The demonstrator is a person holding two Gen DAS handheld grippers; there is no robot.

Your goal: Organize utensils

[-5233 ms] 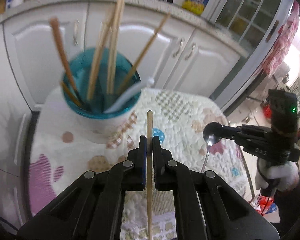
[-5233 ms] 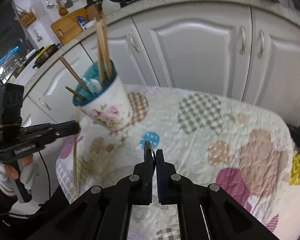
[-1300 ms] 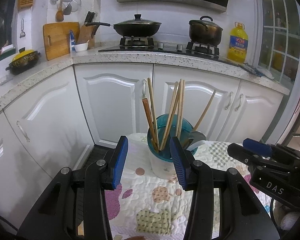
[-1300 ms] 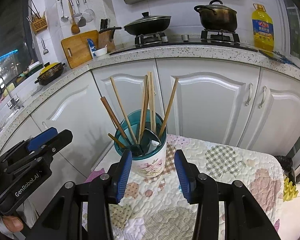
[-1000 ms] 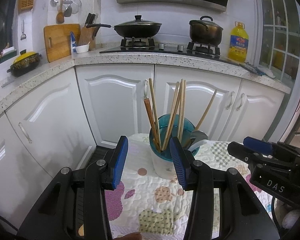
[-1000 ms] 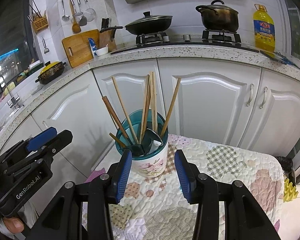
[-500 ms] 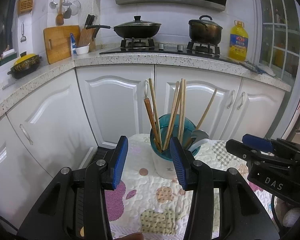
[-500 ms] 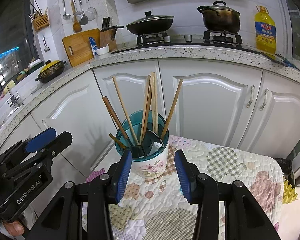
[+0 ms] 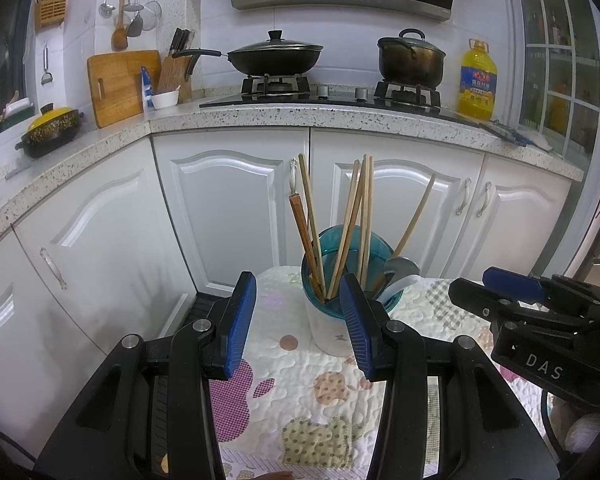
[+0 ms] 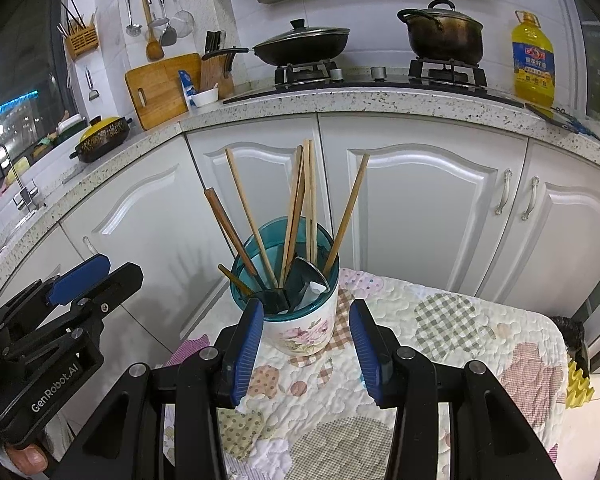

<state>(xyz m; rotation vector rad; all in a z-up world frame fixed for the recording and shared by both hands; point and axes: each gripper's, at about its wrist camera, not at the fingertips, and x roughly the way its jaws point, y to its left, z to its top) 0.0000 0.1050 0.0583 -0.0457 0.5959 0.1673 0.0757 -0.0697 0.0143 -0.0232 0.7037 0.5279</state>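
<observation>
A white floral cup (image 10: 304,330) with a teal rim (image 9: 340,280) stands on the quilted table cover (image 10: 440,344). Several wooden chopsticks (image 10: 310,200) (image 9: 362,216) and spoons (image 10: 306,280) stand upright in it. My left gripper (image 9: 298,320) hovers in front of the cup, open, with nothing between its blue pads. My right gripper (image 10: 306,346) also stands open and empty, framing the cup from the near side. Each gripper shows in the other's view: the right gripper (image 9: 512,304) at the right edge, the left gripper (image 10: 80,288) at the left edge.
White cabinet doors (image 9: 236,216) rise right behind the small table. A speckled counter (image 9: 340,120) above carries a wok (image 9: 274,56), a pot (image 9: 410,58), an oil bottle (image 9: 477,80) and a cutting board (image 9: 120,84). A thumb (image 10: 26,460) shows at bottom left.
Five seconds ago the left gripper was shut on a chopstick and the right on a spoon near the cup. Now both are open, empty and drawn back. Over the last second nothing moved.
</observation>
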